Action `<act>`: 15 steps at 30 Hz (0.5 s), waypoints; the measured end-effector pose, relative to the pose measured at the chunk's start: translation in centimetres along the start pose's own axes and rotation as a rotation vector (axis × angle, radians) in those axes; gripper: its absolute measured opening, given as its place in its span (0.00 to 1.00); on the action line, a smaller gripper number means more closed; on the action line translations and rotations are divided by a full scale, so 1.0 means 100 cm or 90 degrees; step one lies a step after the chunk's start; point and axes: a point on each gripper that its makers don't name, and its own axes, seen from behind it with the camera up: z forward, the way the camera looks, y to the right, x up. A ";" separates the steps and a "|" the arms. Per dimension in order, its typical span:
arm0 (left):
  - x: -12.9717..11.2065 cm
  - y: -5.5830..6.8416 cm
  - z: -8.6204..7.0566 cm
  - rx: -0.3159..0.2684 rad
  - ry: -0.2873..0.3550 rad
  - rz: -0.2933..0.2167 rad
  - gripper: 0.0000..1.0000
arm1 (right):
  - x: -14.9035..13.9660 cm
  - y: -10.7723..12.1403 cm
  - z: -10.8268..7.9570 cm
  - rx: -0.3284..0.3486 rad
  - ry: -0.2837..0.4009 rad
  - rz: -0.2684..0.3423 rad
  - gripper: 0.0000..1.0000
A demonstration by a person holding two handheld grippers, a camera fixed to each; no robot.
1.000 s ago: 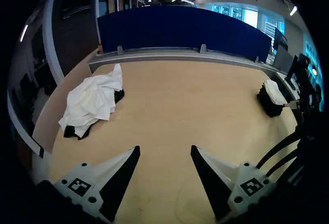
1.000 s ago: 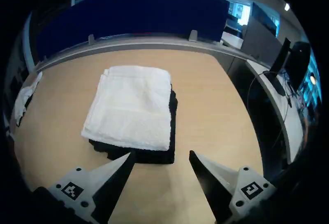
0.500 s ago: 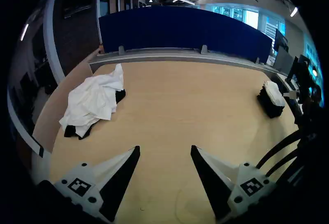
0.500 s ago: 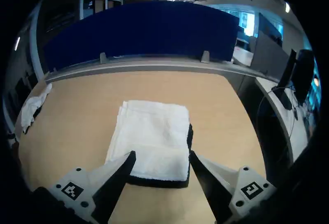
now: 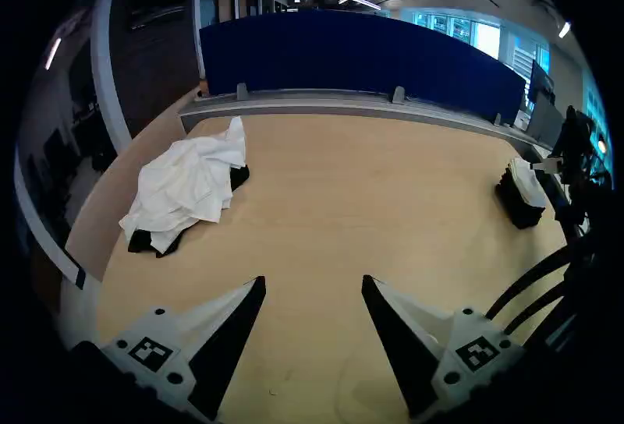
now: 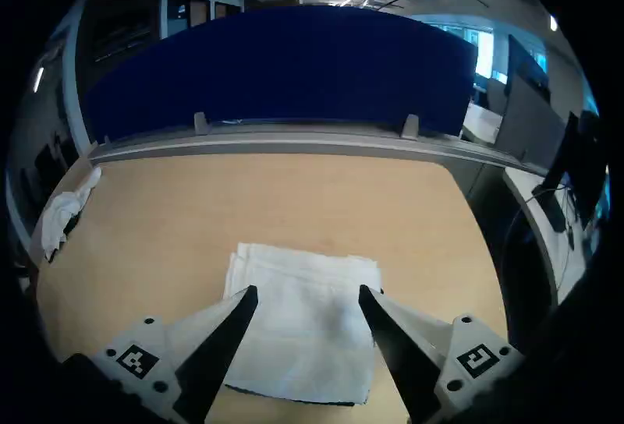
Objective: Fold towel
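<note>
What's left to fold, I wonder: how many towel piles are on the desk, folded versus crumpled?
Folded stack, white on black: 1
Crumpled heap, white over black: 1
Total: 2

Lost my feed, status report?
Left gripper open, empty. Right gripper open above folded white towel. Crumpled white cloth heap across wooden table. No obstruction.
</note>
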 end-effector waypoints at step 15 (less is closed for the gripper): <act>-0.009 -0.010 -0.005 0.024 -0.009 -0.011 0.92 | -0.014 -0.004 0.036 0.001 -0.039 -0.001 1.00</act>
